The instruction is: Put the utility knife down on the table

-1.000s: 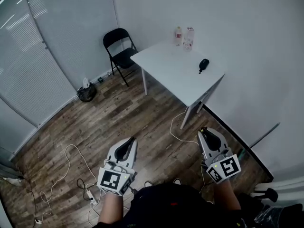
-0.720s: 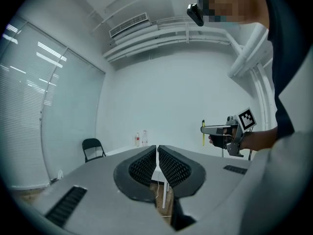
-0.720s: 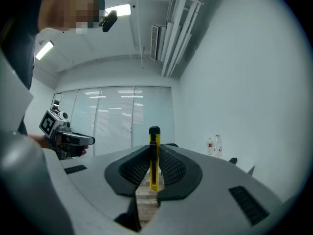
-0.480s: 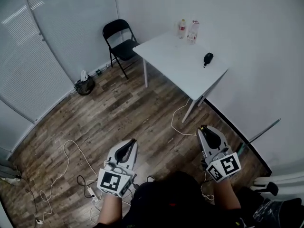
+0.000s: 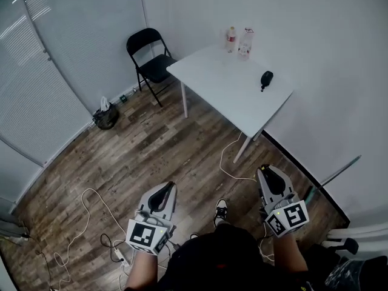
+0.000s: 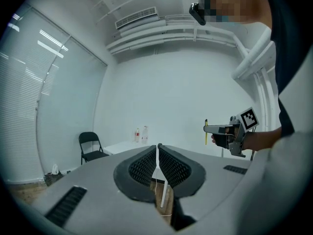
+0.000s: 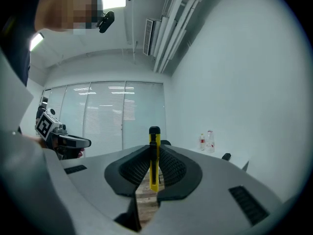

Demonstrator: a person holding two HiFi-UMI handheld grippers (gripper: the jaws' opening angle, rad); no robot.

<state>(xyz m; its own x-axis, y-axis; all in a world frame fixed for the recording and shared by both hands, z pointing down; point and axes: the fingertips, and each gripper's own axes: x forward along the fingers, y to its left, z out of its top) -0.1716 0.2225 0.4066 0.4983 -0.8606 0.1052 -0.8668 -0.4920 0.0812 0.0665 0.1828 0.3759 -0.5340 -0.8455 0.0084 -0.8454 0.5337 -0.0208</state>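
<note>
A yellow utility knife (image 7: 154,158) with a black slider stands upright between the pads of my right gripper (image 7: 154,153), which is shut on it. In the head view the right gripper (image 5: 267,172) hangs over the wooden floor at the lower right, well short of the white table (image 5: 212,80). My left gripper (image 5: 166,190) is at the lower left, shut with nothing in it (image 6: 157,156). The left gripper view shows the knife (image 6: 206,131) sticking up from the right gripper, with the table (image 6: 120,146) far ahead.
Two bottles (image 5: 237,40) and a small black object (image 5: 266,78) sit on the table. A black folding chair (image 5: 148,56) stands to its left, near a dark bag (image 5: 105,116). Cables (image 5: 91,211) trail over the floor, and a shoe (image 5: 221,211) shows between the grippers.
Both grippers have sunk lower in the head view, and the room has shifted a little. A shoe has come into sight between them. The knife stays in the right gripper.
</note>
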